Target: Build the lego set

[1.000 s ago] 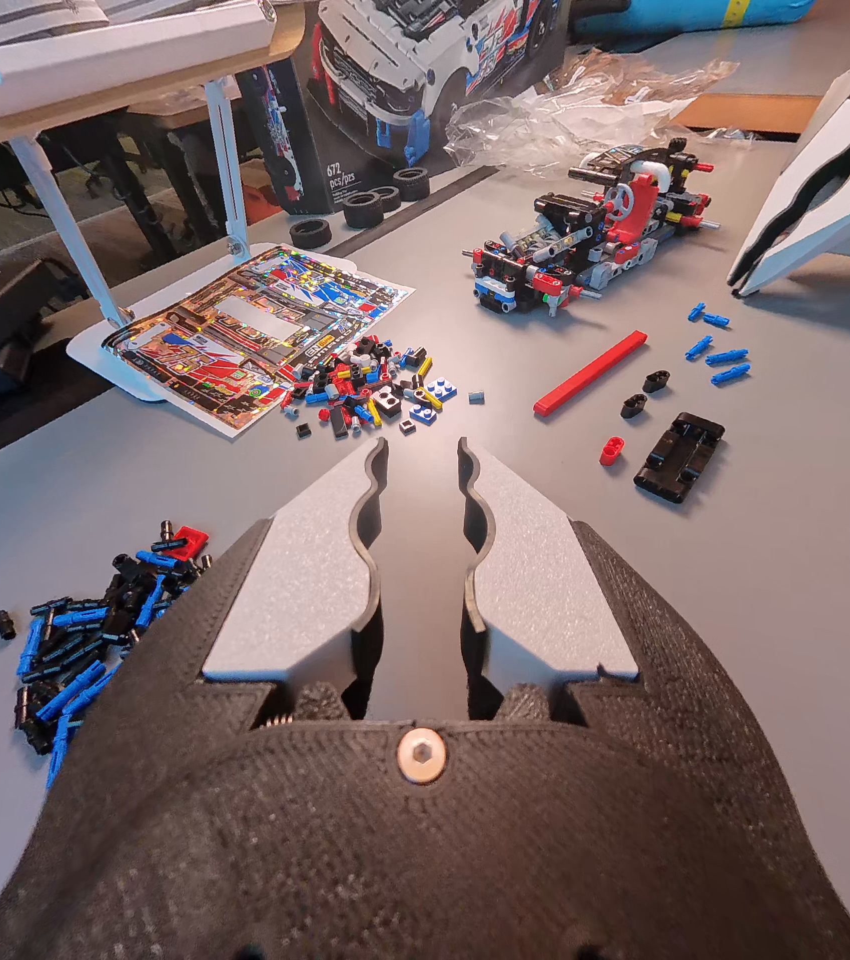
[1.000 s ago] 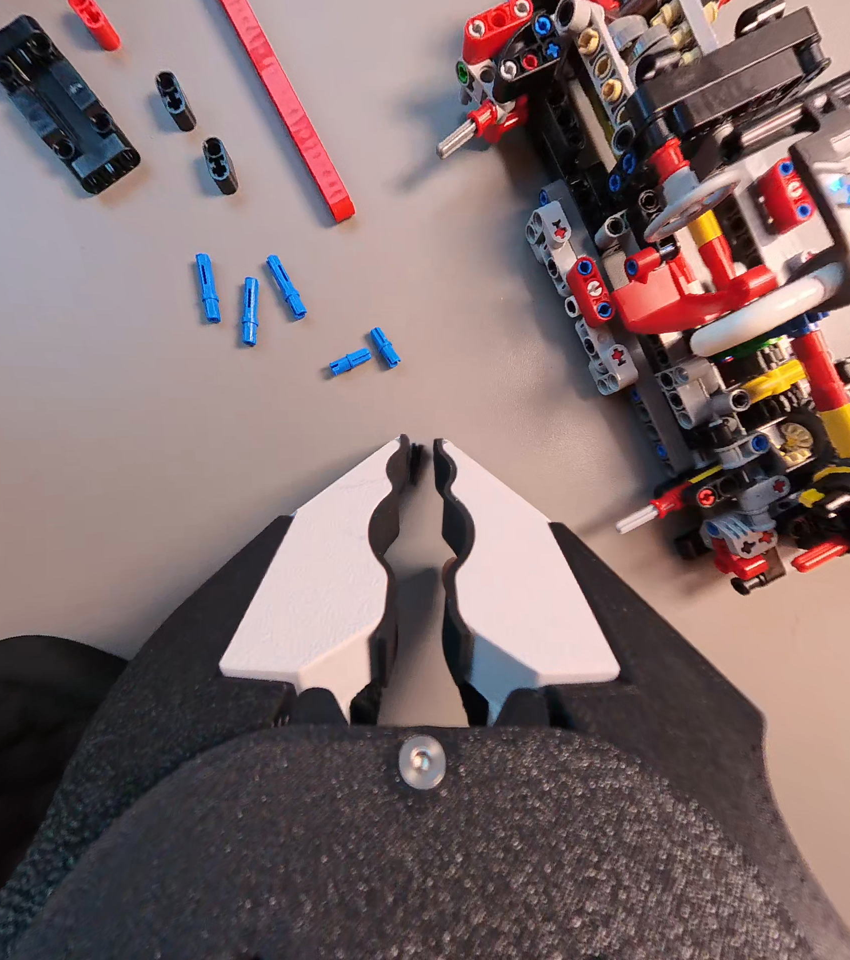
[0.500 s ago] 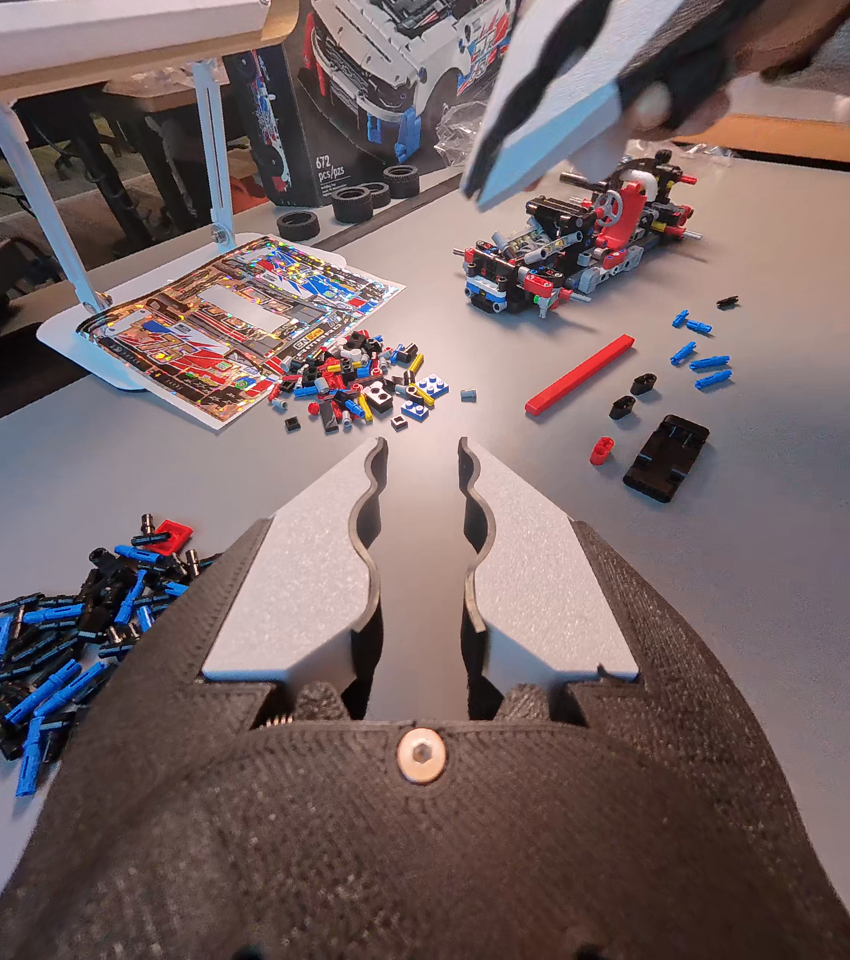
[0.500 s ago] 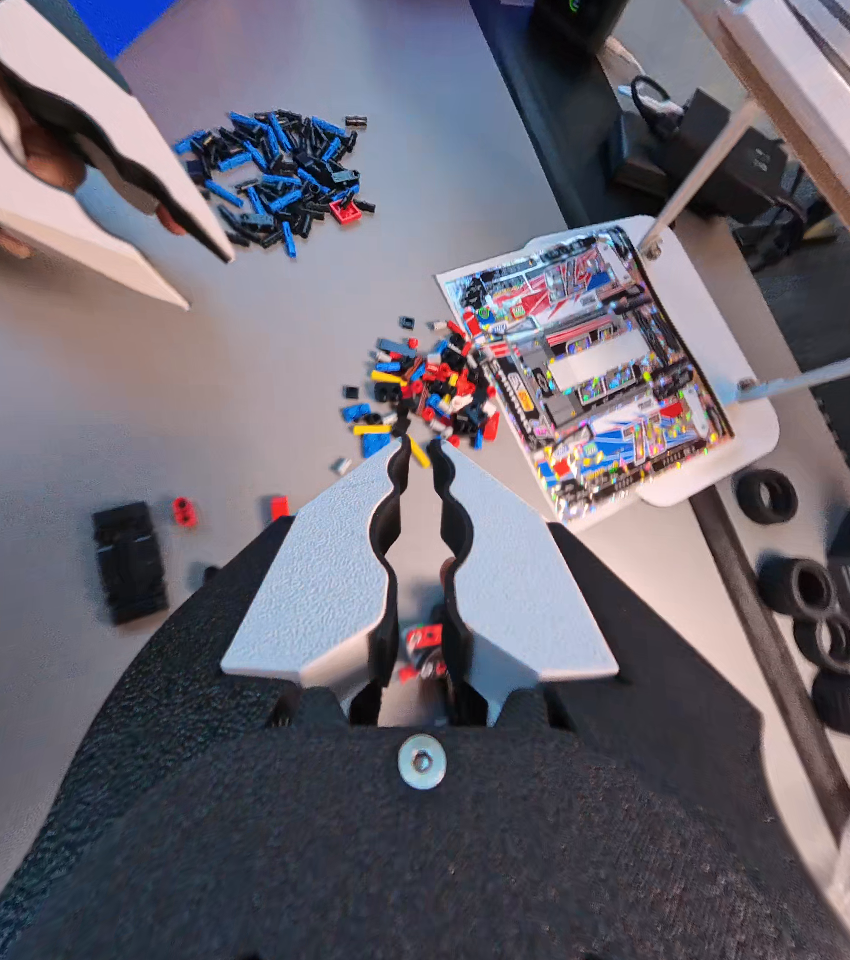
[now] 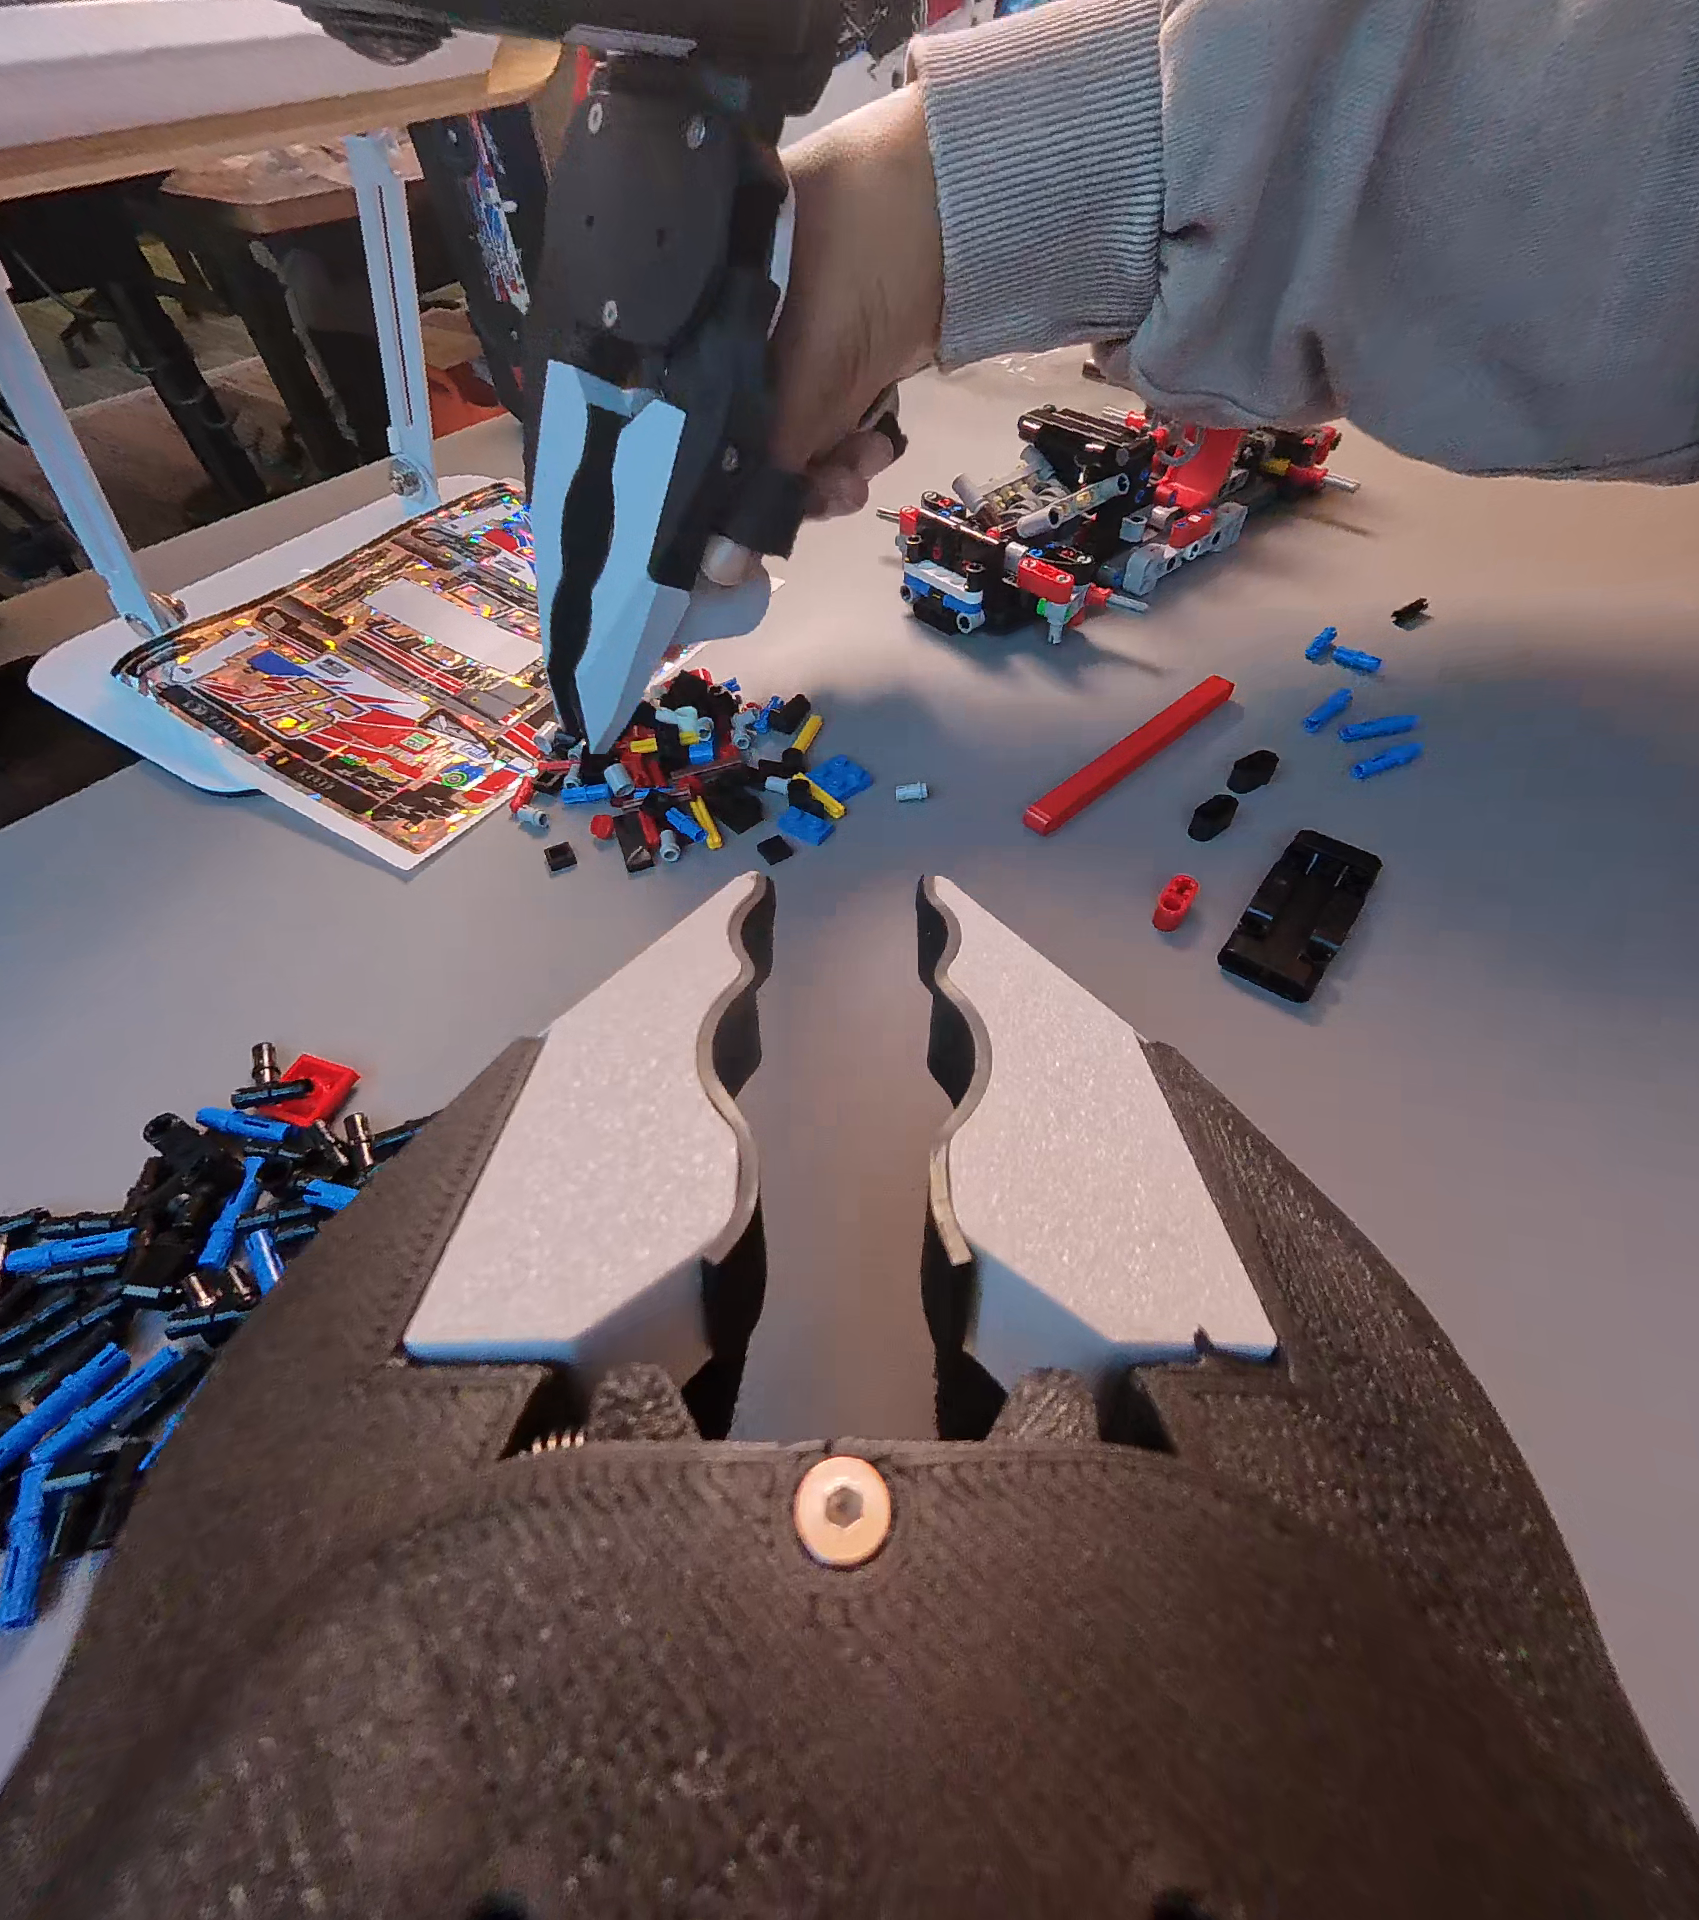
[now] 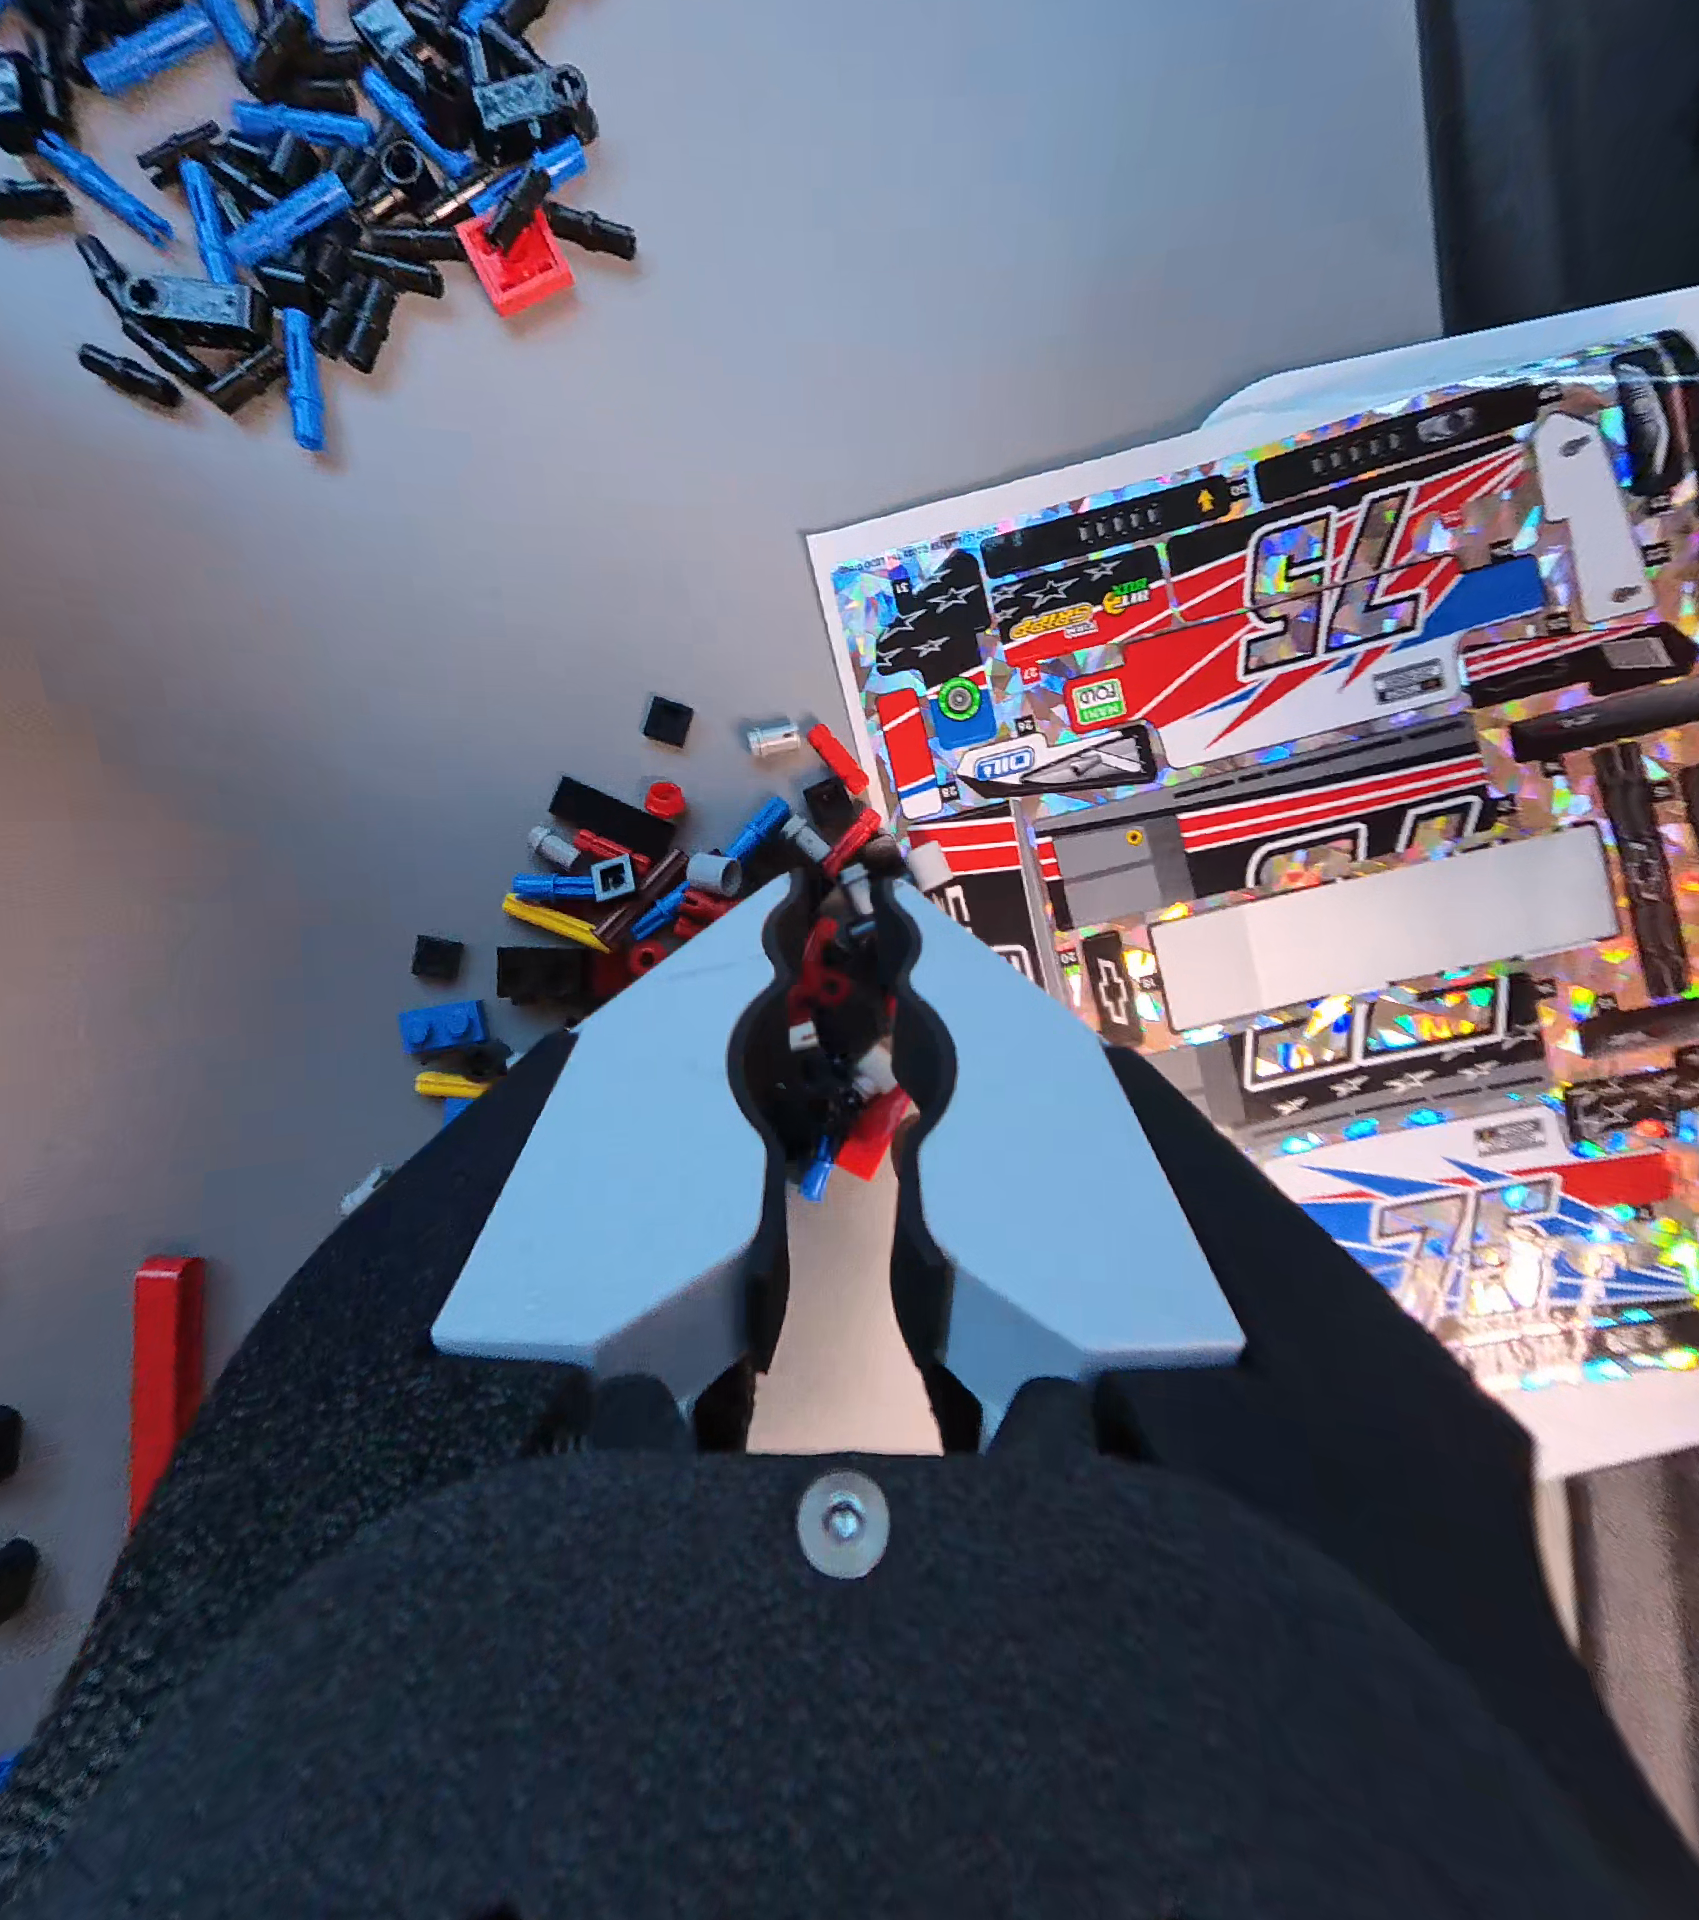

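My right gripper (image 6: 840,894), fingers slightly parted and holding nothing I can make out, points straight down into the mixed brick pile (image 5: 689,769) beside the sticker sheet (image 6: 1344,883), while my left gripper (image 5: 845,899) hangs open and empty, farther back.

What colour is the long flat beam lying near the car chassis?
Red; the long beam shows best in the left wrist view.

bare table (image 5: 305,966), mixed brick pile (image 5: 710,774) ahead

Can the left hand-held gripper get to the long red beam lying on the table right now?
Probably yes. The left hand-held gripper is open and empty, and bare grey table lies between it and the long red beam; the right hand-held gripper is off over the mixed brick pile.
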`<state>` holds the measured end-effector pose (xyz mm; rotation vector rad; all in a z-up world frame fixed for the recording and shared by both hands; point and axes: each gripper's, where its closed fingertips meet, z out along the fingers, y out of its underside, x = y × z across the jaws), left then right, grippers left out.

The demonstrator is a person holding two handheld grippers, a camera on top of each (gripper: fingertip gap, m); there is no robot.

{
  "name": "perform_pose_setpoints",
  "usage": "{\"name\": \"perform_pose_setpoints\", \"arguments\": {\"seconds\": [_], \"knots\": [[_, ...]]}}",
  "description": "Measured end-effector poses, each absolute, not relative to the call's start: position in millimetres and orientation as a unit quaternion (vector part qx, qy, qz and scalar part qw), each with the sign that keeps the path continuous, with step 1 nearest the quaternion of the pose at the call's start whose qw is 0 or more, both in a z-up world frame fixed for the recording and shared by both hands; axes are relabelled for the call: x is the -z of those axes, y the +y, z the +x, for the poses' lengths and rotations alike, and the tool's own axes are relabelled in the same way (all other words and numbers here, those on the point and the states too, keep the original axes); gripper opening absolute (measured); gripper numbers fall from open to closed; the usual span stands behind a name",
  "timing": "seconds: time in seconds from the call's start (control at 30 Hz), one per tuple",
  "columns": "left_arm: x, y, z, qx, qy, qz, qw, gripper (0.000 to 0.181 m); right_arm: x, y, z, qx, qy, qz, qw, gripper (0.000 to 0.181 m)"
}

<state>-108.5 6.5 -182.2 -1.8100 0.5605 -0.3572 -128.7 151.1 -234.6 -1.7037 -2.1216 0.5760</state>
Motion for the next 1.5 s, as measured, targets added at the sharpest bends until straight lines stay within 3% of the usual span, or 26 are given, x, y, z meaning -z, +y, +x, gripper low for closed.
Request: {"name": "perform_pose_setpoints", "arguments": {"seconds": [0.23, 0.7, 1.2, 1.5], "knots": [[182, 7, -109, 0.162, 0.234, -0.771, 0.570, 0.026, 237, 138, -123, -0.226, -0.764, -0.587, 0.145, 0.001], [183, 7, -109, 0.159, 0.235, -0.773, 0.568, 0.026, 214, 169, -105, -0.179, -0.746, -0.606, 0.211, 0.000], [183, 7, -108, 0.162, 0.236, -0.774, 0.565, 0.026, 236, 154, -72, -0.158, -0.776, -0.593, 0.146, 0.021], [183, 7, -109, 0.163, 0.236, -0.773, 0.566, 0.025, 240, 141, -75, -0.176, -0.787, -0.577, 0.127, 0.000]]}}
